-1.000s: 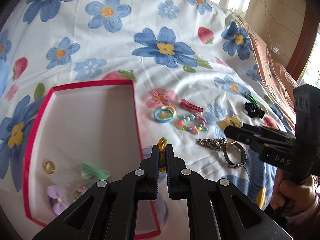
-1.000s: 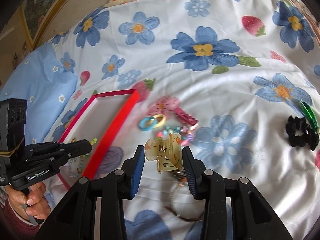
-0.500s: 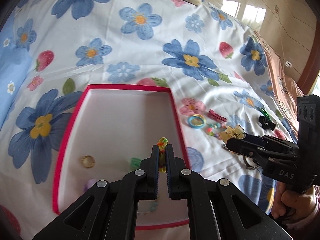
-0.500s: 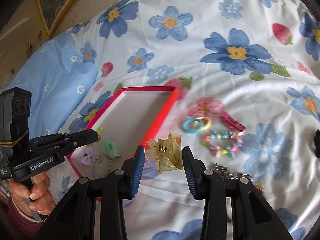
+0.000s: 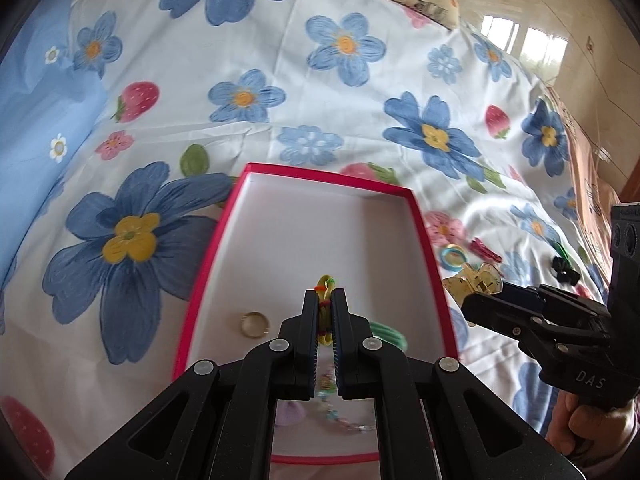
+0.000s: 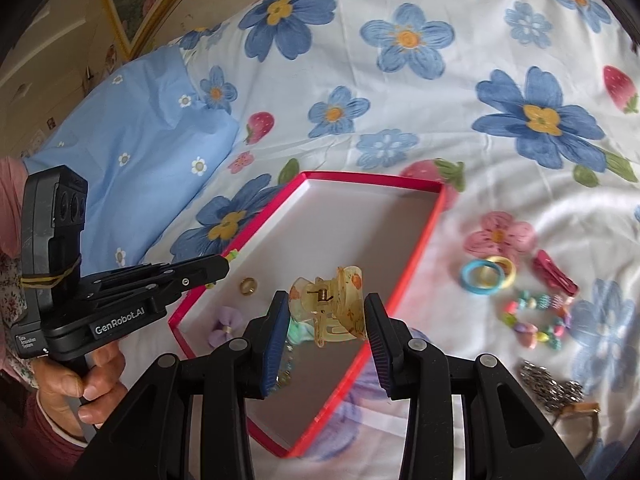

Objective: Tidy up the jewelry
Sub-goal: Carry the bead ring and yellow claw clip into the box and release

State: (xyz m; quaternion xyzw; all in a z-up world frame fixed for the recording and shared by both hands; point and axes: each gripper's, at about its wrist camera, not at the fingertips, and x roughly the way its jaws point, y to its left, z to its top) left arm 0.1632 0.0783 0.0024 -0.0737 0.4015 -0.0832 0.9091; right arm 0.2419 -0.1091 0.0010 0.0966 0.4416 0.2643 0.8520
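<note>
A red-rimmed white box (image 5: 420,224) (image 6: 424,236) lies on the flowered bedspread. My left gripper (image 5: 325,300) is shut on a yellow-green hair tie (image 5: 326,282) above the box's middle. My right gripper (image 6: 326,312) is shut on a yellow claw clip (image 6: 332,308), held over the box's right side; the clip also shows in the left wrist view (image 5: 476,284). In the box lie a gold ring (image 5: 253,324) (image 6: 248,286), a purple bow (image 6: 226,325), a green clip (image 5: 386,332) and a bead string (image 5: 340,416).
On the bedspread right of the box lie blue and yellow rings (image 6: 486,276), a red clip (image 6: 554,278), a bead bracelet (image 6: 536,320), a silver chain (image 6: 552,388) and a black scrunchie (image 5: 564,272). A blue pillow (image 6: 132,152) lies at the left.
Both grippers have moved left with their loads. The left gripper now hangs over the box's middle, and the right one has come over the box's right rim.
</note>
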